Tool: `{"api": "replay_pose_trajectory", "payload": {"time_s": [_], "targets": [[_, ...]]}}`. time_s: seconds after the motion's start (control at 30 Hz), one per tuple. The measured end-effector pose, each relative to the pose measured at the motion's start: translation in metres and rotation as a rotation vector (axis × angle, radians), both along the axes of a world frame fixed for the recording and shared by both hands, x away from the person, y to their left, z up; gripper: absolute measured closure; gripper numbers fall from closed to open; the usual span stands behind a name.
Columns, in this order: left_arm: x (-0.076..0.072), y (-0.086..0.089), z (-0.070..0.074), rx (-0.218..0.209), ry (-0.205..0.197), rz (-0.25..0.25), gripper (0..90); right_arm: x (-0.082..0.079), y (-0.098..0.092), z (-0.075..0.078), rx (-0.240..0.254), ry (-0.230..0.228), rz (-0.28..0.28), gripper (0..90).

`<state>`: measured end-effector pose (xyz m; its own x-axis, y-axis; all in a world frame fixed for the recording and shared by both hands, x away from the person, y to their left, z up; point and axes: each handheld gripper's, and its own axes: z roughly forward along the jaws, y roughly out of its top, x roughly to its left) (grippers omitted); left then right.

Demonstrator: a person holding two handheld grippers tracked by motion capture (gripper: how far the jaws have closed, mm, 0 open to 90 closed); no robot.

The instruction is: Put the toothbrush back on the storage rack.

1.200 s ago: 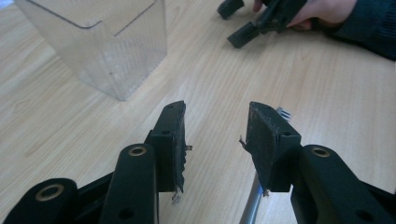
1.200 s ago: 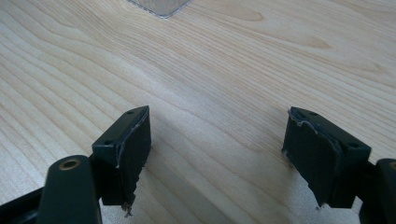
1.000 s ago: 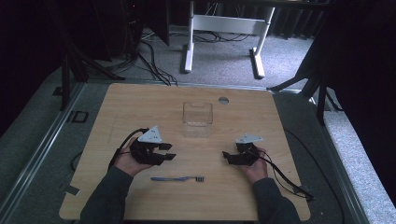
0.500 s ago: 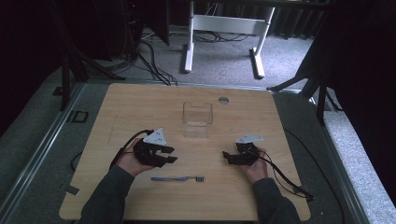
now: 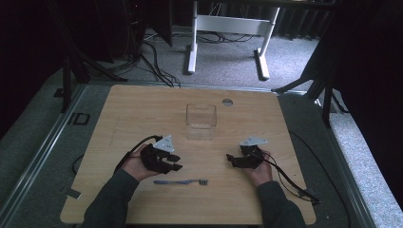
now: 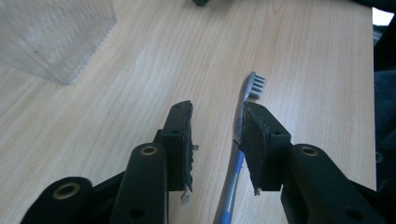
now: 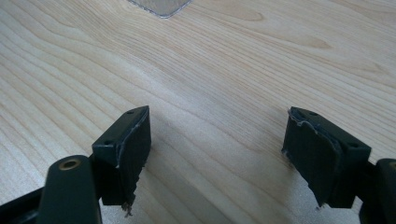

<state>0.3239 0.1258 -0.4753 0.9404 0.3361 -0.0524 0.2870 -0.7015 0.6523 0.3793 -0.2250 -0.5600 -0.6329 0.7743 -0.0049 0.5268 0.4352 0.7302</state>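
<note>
Blue-handled toothbrush (image 6: 236, 168) lies flat between our left gripper (image 6: 217, 133)'s closing, not yet touching jaws, while our right gripper (image 7: 217, 154) waits spread wide.

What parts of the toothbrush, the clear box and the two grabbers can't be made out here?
- Toothbrush: in the left gripper view, one black jaw covers part of its handle, and the bottom edge cuts off its end.
- Clear box: the right gripper view's top edge leaves just a corner.
- Left gripper and right gripper: too small in the high view to judge their jaws.
</note>
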Motion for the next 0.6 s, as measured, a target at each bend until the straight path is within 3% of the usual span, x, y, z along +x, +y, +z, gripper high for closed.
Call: {"api": "replay_pose_trajectory", "payload": {"time_s": [0.6], "targets": [[-0.005,-0.014,-0.010,0.065,0.014,-0.063,66.2,0.000,0.000,0.000,-0.001,0.000,0.000,22.8]]}}
